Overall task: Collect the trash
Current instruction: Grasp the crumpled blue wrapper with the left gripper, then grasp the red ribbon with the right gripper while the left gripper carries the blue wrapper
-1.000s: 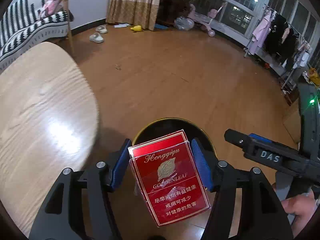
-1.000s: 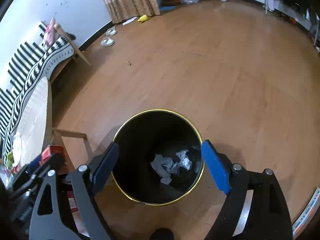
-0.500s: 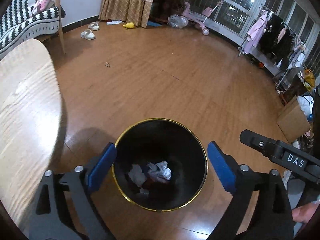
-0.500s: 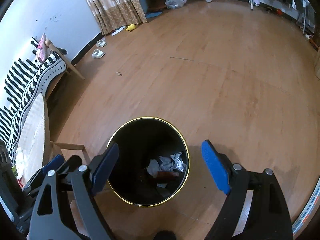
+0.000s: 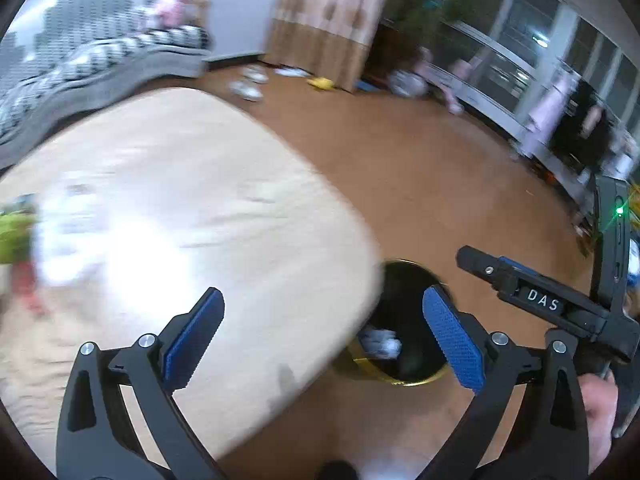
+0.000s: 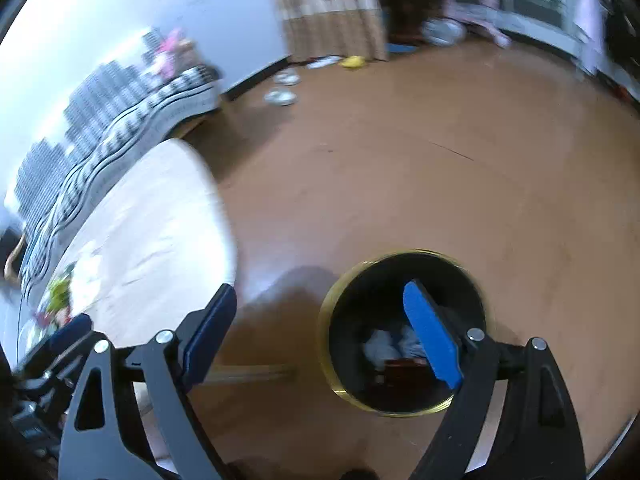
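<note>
The remaining trash (image 5: 16,236) sits at the far left edge of the left wrist view, a blurred green-and-red clump on the pale table (image 5: 168,208); in the right wrist view the same clump (image 6: 56,300) shows at the lower left, near the table's near end. What the pieces are, and which way any long axis runs, cannot be told through the blur. The bin (image 6: 404,332) stands on the floor to the right of the table, black with a gold rim; white crumpled paper and something dark red lie inside it. So the coming move, as I judge it, turns on one relation: the trash lies leftward in both views, on the opposite side from the bin. The left gripper (image 5: 322,330) hangs over the table's right edge, its jaws opening to wide with nothing between them, the bin showing behind its right pad. The right gripper (image 6: 320,328) has its jaws spread wide and empty, its right pad in front of the bin's mouth and its left pad near the table's corner. The left gripper appears the nearer of the two to the clump, since table fills most of its view. The right gripper's body also shows at the right edge of the left wrist view, with a hand (image 5: 598,412) below it.
</note>
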`<state>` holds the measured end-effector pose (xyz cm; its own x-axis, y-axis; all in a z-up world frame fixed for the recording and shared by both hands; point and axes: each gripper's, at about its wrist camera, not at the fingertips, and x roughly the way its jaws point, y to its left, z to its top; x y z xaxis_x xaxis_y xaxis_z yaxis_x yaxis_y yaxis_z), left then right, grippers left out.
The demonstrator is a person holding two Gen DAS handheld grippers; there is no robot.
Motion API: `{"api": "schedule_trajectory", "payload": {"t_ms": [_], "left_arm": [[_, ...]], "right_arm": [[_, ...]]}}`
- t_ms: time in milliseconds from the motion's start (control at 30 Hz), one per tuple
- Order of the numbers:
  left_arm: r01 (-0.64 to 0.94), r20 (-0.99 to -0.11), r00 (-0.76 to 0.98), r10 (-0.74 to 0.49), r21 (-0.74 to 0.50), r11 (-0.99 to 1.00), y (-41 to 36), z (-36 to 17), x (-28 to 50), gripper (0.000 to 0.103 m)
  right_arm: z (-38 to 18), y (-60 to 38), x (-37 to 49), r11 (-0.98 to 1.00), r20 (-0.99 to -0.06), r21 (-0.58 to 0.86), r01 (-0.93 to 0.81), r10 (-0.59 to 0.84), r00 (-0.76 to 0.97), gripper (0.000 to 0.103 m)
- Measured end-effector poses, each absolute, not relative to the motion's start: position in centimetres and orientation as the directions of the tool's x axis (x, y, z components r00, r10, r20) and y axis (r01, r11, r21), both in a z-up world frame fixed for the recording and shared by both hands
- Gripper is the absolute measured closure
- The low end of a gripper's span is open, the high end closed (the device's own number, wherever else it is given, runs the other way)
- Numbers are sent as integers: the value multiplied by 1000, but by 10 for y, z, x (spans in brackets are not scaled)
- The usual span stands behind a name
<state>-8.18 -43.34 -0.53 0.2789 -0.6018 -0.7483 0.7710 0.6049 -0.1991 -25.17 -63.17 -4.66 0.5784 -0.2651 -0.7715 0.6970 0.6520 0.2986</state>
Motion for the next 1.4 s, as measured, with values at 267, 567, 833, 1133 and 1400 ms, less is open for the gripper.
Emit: {"api": "schedule_trajectory", "payload": {"t_ms": [267,567,833,1133,1400], "left_arm": [[557,-732,513,-448,-112,823,-260,21,-7,6],[350,-730,630,-264,-37,936,-99,10,47,6],[352,-745,640,-190,64,934,-72,-16,80,7],[338,-752,631,-192,43,940,-68,-16,94,75],[265,-685,702,-195,-2,964,-45,25,77,75]], "right_arm": [[-13,-495,-119,857,-733,275,435,-106,672,20],[-4,-338,-17,958,-731,226,177,47,680,20],[-23,-287,12,983,-763,140,122,29,646,20],[-40,-293,29,982,-786,133,131,24,618,23],[-55,-306,39,981,-818,120,153,10,574,41]]}}
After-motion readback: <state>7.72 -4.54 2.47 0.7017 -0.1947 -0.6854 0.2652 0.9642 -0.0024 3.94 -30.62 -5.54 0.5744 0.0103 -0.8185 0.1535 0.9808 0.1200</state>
